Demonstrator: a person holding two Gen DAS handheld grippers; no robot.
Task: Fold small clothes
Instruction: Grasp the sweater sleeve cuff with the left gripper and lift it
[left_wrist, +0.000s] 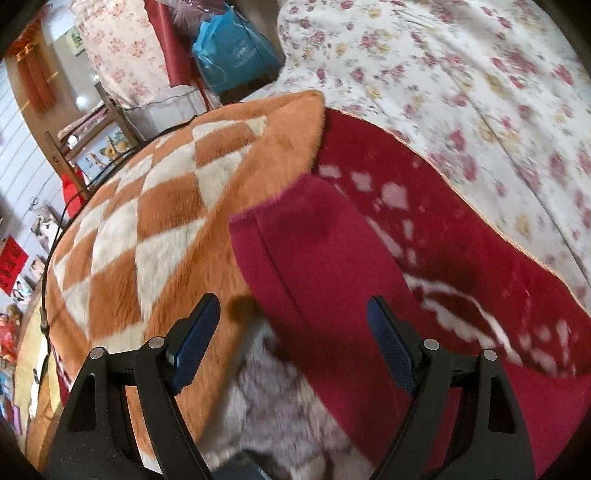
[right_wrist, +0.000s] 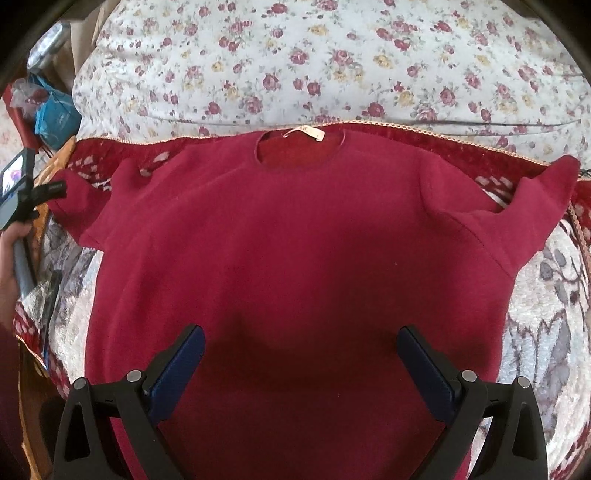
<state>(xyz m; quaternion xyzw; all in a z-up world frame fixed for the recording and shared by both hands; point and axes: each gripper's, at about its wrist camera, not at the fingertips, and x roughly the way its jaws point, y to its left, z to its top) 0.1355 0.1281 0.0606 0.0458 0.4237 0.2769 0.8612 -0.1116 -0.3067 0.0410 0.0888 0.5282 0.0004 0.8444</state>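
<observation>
The right gripper (right_wrist: 301, 363) hovers over the lower middle of a dark red shirt (right_wrist: 295, 240), jaws spread wide and holding nothing, its shadow falling on the cloth between the blue pads (right_wrist: 177, 369). The shirt lies flat and face up on a red blanket (right_wrist: 461, 142) with pale patterning, neck opening away from the camera, a cream label (right_wrist: 304, 132) showing inside the collar. Both short sleeves (right_wrist: 535, 195) spread outward, the right one rucked upward at its tip. At the left edge of this view a hand (right_wrist: 13, 258) grips the grey handle of the other tool.

The left gripper (left_wrist: 291, 328) hangs above the shirt's left sleeve (left_wrist: 295, 236), jaws likewise released and empty. The sleeve's cuff edge sits beyond the fingertips, running between them, its near part passing under the right-hand finger. Only this view shows an orange-and-cream checked fur throw (left_wrist: 166, 206) beside the sleeve, and a blue bag (left_wrist: 229, 55) in the far clutter. It is blurred.

Beyond the blanket's braided edge, both views show a white quilt (right_wrist: 295, 55) printed with red and yellow flowers.
</observation>
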